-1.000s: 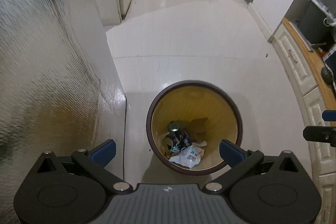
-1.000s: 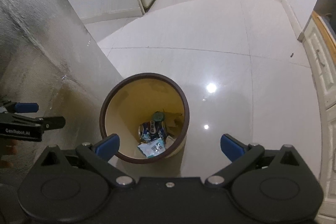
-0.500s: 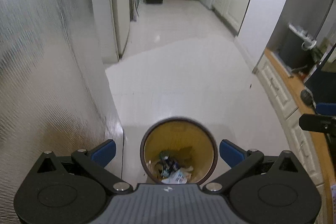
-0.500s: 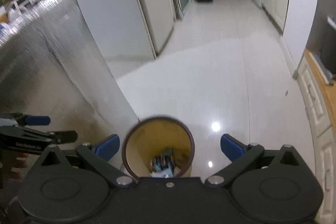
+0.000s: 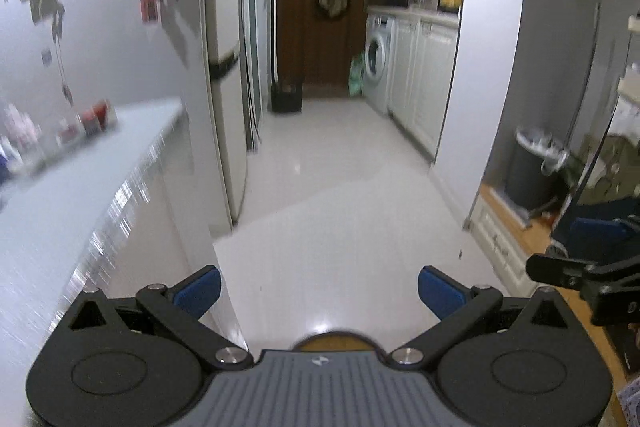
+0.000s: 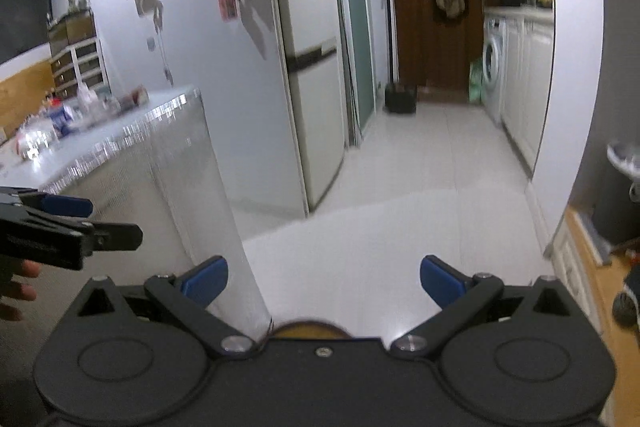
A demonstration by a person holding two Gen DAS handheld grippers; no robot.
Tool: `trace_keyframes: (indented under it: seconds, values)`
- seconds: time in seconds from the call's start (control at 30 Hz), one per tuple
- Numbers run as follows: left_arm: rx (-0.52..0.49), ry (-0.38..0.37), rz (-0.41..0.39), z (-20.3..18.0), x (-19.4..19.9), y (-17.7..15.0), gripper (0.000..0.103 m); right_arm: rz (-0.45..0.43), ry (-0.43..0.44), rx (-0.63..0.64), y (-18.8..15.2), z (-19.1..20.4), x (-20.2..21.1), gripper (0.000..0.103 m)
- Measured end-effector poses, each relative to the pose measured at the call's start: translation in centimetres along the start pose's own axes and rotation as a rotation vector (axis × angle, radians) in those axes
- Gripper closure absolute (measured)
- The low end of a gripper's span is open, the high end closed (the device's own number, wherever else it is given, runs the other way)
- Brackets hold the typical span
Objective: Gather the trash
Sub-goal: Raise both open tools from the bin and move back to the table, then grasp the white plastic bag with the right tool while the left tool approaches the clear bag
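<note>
Left gripper (image 5: pixel 319 290) and right gripper (image 6: pixel 323 279): jaws spread wide, empty, level over floor (image 5: pixel 344 227). Bin (image 5: pixel 335 340) low, only rim peeking above each gripper body, beside bench (image 6: pixel 132 143). Blurred clutter on bench.

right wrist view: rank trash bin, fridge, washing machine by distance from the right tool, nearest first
1. trash bin, just below the right tool, only its rim showing.
2. fridge, left of the corridor, midway.
3. washing machine, far right, near the end.

Empty, wide-spread left claw (image 5: pixel 319 291) above floor (image 5: pixel 340 227)
</note>
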State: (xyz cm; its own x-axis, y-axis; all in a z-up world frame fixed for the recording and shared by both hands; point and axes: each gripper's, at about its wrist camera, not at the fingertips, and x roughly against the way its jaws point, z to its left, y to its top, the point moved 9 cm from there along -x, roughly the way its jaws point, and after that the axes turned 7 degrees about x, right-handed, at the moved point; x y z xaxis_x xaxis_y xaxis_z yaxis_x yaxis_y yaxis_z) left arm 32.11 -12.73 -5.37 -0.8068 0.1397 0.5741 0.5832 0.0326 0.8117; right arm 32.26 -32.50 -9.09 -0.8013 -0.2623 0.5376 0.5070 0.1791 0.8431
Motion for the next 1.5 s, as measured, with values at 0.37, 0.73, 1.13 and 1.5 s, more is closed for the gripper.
trace_keyframes:
  seconds: [0.37,0.73,1.13,1.5]
  values:
    - [-0.016,0.049,-0.213,4.2,8.1,8.8,0.000,-0.192,0.017,0.014,9.2,3.4,3.5,0.000]
    - [-0.033,0.165,-0.309,14.9,10.9,12.4,0.000,-0.301,0.114,0.048,17.5,12.5,1.4,0.000]
    - [0.147,0.250,-0.338,31.4,10.4,11.7,0.000,-0.327,0.209,0.137,22.0,25.2,-5.0,0.000]
    - [0.304,0.216,-0.369,42.8,8.7,9.5,0.000,-0.332,0.222,0.141,24.0,31.9,-12.3,0.000]
